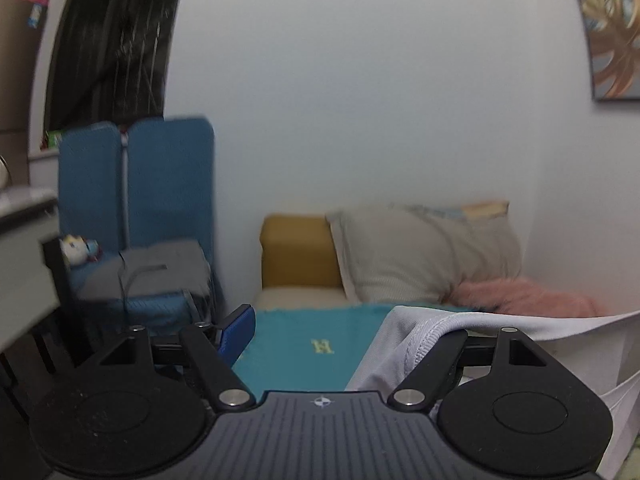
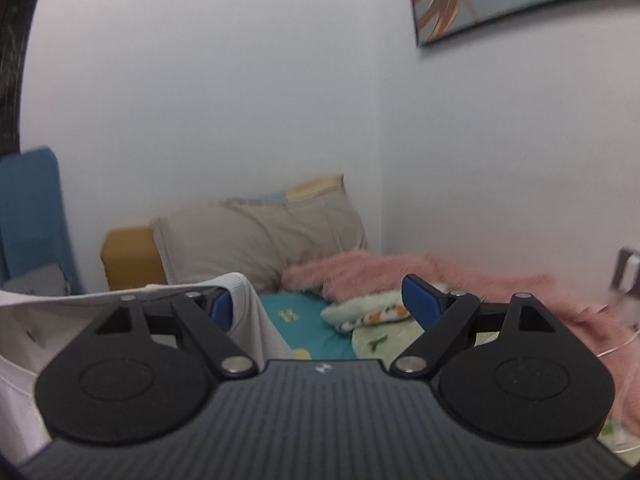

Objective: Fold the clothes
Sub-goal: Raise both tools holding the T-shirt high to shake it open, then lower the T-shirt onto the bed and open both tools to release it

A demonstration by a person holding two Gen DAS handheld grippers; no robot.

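A white garment [image 1: 420, 340] hangs stretched above a bed with a teal sheet [image 1: 312, 356]. In the left wrist view its hemmed edge drapes over my left gripper's right finger, which is hidden under the cloth; the blue left finger pad [image 1: 237, 338] is bare. My left gripper [image 1: 344, 344] stands wide open. In the right wrist view the same garment [image 2: 80, 320] drapes over the left finger pad [image 2: 219, 308] of my right gripper [image 2: 320, 308], which is also wide open; its right pad [image 2: 418, 302] is bare.
A beige pillow [image 1: 424, 256], a mustard cushion [image 1: 298, 252] and a pink fluffy blanket [image 2: 440, 276] lie at the bed's head against the white wall. A blue chair [image 1: 136, 200] with grey cloth stands at the left. A floral quilt [image 2: 380, 320] lies on the bed.
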